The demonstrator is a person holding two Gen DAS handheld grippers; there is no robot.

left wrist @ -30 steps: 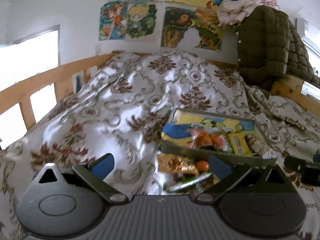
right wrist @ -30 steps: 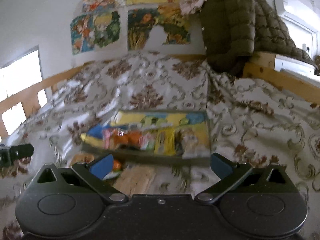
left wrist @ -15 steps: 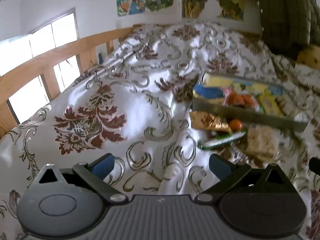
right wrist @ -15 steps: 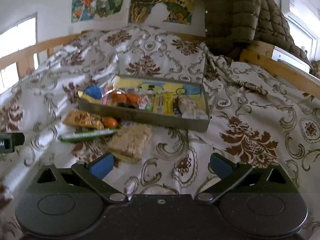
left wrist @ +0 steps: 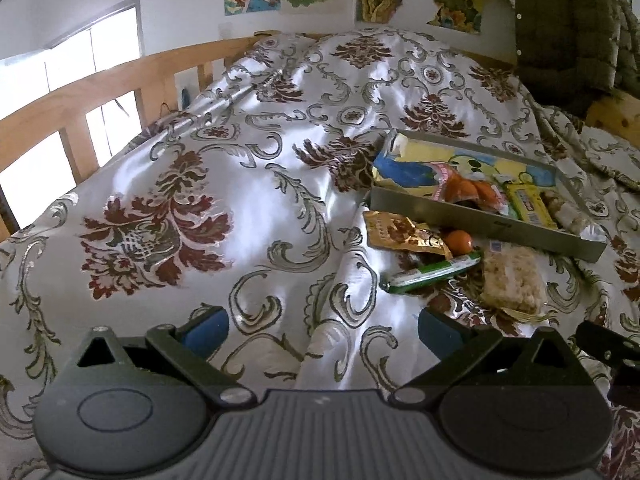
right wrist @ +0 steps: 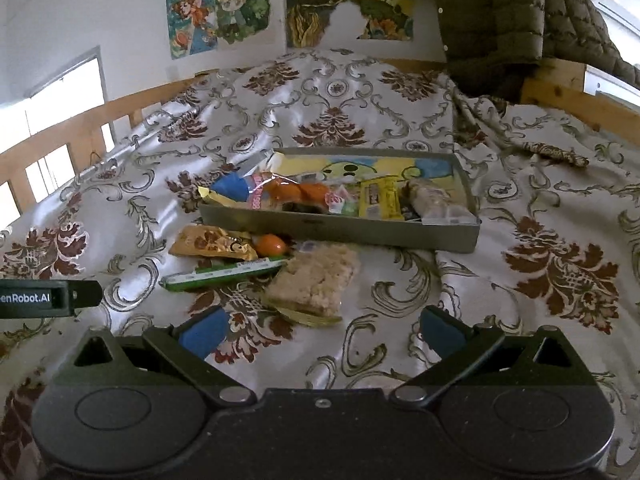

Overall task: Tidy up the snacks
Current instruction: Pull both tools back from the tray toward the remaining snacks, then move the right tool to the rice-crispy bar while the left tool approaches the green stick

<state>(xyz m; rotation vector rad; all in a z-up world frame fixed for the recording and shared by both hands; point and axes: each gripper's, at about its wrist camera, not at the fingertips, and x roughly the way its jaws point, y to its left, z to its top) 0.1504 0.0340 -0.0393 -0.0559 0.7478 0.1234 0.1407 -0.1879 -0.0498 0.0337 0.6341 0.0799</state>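
A grey tray [right wrist: 340, 232] [left wrist: 484, 222] holding several wrapped snacks lies on the patterned bedspread. In front of it lie a gold packet [right wrist: 212, 244] [left wrist: 404, 234], a small orange ball [right wrist: 271, 245] [left wrist: 458, 241], a green bar [right wrist: 224, 274] [left wrist: 432, 274] and a pale rice-crisp block [right wrist: 316, 280] [left wrist: 514, 278]. My right gripper [right wrist: 322, 330] is open, just short of the rice-crisp block. My left gripper [left wrist: 322, 330] is open over bare bedspread, left of the loose snacks. Nothing sits between either pair of fingers.
A wooden bed rail [left wrist: 80, 120] runs along the left. A dark green quilted jacket [right wrist: 500, 20] hangs at the back right over a wooden frame [right wrist: 560, 84]. Posters [right wrist: 224, 12] cover the wall. The left gripper's body [right wrist: 44, 298] shows at the right view's left edge.
Both views have tilted down and pulled back from the tray over the last second. The loose snacks in front of the tray now show fully. Both grippers stayed open.
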